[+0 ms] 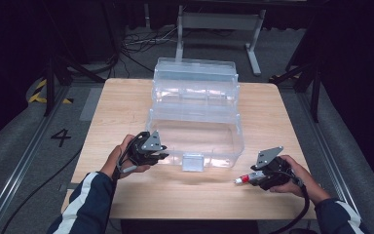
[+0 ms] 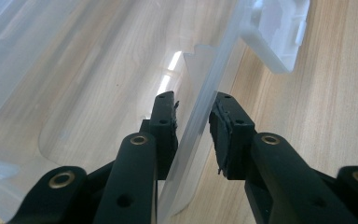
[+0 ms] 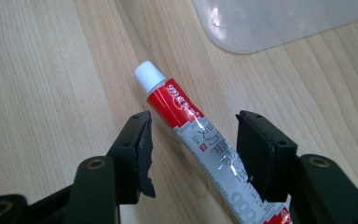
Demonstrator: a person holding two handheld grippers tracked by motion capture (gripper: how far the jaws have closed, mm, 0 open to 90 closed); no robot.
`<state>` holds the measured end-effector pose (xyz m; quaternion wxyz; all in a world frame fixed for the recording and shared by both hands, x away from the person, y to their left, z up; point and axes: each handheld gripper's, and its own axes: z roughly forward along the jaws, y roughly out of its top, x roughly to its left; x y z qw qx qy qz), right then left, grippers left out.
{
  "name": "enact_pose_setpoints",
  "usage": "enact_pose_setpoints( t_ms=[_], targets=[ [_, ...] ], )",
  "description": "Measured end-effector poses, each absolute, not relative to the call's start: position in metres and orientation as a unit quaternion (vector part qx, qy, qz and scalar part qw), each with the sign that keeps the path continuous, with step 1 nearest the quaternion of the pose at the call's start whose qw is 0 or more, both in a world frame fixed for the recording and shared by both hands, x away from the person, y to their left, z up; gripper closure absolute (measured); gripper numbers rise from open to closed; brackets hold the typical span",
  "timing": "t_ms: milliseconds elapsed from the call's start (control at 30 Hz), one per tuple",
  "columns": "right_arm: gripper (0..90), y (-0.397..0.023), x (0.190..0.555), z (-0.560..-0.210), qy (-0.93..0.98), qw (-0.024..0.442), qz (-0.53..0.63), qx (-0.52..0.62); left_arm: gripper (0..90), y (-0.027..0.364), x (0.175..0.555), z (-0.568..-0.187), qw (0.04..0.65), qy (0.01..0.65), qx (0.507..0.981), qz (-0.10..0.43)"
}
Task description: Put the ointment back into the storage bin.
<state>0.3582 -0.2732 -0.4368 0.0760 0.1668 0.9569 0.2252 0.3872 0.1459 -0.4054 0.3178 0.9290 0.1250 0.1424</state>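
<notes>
Glue tube (image 3: pixel 200 140), red and white with a white cap, lies on the wooden surface (image 1: pixel 126 105) at about five o'clock from the clear plastic box (image 1: pixel 195 124); right claw (image 3: pixel 193 149) stands released around it, pads apart from the tube; left claw (image 2: pixel 193 123) straddles the box's front wall at seven o'clock, one pad inside, one outside, not quite pressing.

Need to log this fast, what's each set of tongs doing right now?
Left tongs: straddling the clear box wall; grip cannot be told.
Right tongs: open, tube lying between them.
</notes>
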Motion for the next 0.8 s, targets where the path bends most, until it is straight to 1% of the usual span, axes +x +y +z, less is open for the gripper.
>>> enact_pose_setpoints(
  t_ms=[233,367,533,600,700,800],
  targets=[
    [48.7,-0.263,0.362,-0.442,0.966,0.061,0.200,0.151,69.5,0.150,0.386,-0.402,0.313,0.122,0.930,0.149],
    [51.9,-0.258,0.364,-0.441,0.969,0.061,0.193,0.144,68.3,0.154,0.385,-0.399,0.331,0.125,0.925,0.141],
    [53.7,-0.253,0.365,-0.441,0.973,0.060,0.172,0.139,62.3,0.162,0.378,-0.389,0.340,0.131,0.918,0.158],
    [55.9,-0.252,0.365,-0.441,0.975,0.064,0.164,0.136,59.6,0.169,0.373,-0.385,0.346,0.138,0.913,0.166],
    [57.1,-0.250,0.366,-0.442,0.976,0.064,0.155,0.135,58.3,0.176,0.369,-0.384,0.346,0.145,0.910,0.175],
    [62.8,-0.249,0.367,-0.442,0.976,0.066,0.153,0.140,54.6,0.190,0.362,-0.384,0.343,0.163,0.907,0.184]
  ],
)
